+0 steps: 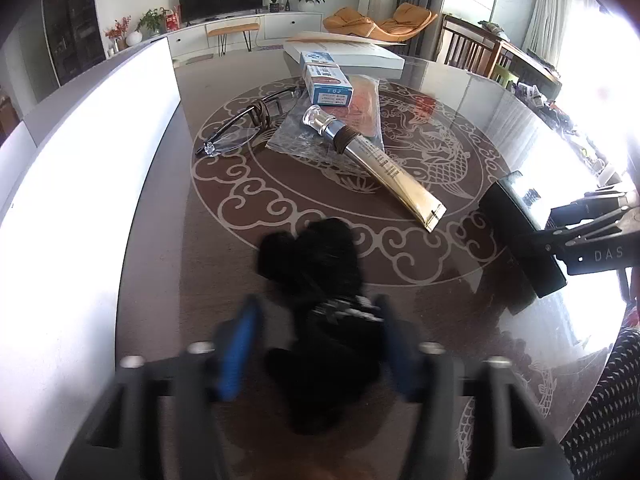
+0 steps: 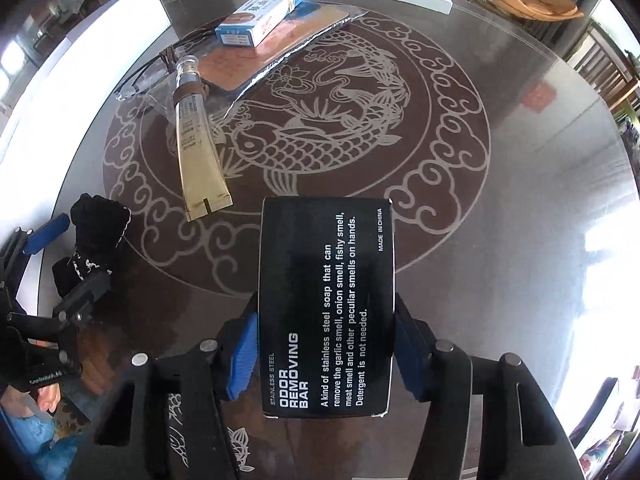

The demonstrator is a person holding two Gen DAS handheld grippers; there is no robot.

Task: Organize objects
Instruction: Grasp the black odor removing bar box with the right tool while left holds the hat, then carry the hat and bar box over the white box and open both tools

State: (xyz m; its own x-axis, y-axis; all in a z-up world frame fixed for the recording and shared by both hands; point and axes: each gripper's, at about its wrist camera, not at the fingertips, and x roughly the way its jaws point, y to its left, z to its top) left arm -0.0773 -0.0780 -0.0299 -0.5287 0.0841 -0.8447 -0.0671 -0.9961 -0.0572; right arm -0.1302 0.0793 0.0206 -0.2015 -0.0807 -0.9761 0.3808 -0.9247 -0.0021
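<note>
- Left wrist view: left claw point(image 1: 320, 344) blurred, blue pads narrowed onto a black fuzzy fabric item point(image 1: 316, 264) with a strip of white stitching, lying on the surface point(image 1: 460, 320).
- Seen also from the right wrist view, low at the left edge: same fabric item point(image 2: 98, 216) pinched between that claw's fingers, a hand partly visible behind.
- Right wrist view: right claw point(image 2: 326, 344) about half open, both blue pads pressed against the long sides of a black box point(image 2: 326, 304) (white print reading "ODOR REMOVING BAR"), so firmly gripped.
- Box pointing away from the camera, over the koi and cloud pattern on the glossy brown surface; cannot tell whether lifted or resting.
- Farther out on the surface: gold tube point(image 2: 198, 148) with a clear cap, its cap end lying on a clear plastic packet point(image 2: 276, 44).
- Blue and white carton point(image 2: 264, 12) lying across that packet; spectacles point(image 1: 244, 124) just left of the tube's cap.
- White book point(image 1: 352, 50) at the far rim, behind the carton.
</note>
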